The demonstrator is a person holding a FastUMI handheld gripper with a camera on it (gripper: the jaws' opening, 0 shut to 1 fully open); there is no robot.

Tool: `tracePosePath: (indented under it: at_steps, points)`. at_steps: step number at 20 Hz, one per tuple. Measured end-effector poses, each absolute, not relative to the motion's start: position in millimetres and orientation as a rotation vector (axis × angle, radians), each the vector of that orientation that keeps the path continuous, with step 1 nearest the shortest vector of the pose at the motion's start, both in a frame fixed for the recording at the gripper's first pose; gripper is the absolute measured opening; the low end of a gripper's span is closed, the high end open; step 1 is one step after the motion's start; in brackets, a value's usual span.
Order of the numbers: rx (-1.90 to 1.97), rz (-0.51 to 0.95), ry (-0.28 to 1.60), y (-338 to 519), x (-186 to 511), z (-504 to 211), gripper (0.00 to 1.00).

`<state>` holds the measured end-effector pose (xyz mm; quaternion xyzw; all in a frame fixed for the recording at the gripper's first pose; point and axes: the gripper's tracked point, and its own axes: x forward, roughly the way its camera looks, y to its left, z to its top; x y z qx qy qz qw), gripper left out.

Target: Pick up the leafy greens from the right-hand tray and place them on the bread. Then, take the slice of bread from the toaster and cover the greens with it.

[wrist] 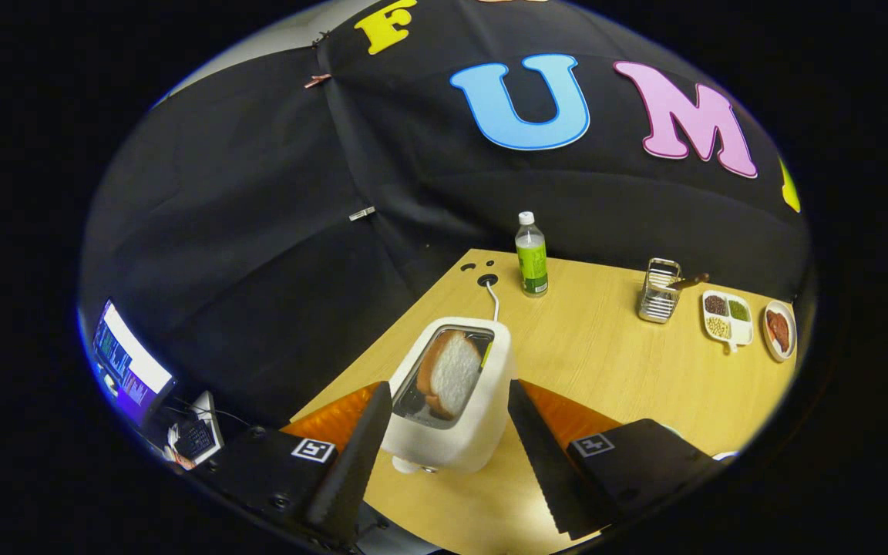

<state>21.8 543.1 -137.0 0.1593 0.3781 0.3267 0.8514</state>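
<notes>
Gripper view: tool (450,432) fingers apart, flanking toaster (452,432) holding bread slice (452,374).

Bread (450,373) stands in the toaster (452,416) between the open fingers (450,401); bottle (532,254) behind it; rack (660,291), tray (728,317), plate (780,331) right, on the tabletop (606,370).

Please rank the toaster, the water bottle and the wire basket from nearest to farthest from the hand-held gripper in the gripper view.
1. Toaster: between the open hand-held gripper's fingers.
2. Water bottle: beyond the toaster, near the table's far edge.
3. Wire basket: farther off, right of the bottle.
</notes>
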Motion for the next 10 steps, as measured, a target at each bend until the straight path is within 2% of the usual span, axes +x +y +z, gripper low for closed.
tracePosePath:
  at_steps: [8, 10]
  points:
    - [0.322, 0.619, 0.887, 597.9, 42.8, -185.7, 0.93]
    - [0.302, 0.598, 0.903, 601.8, 45.7, -197.5, 0.87]
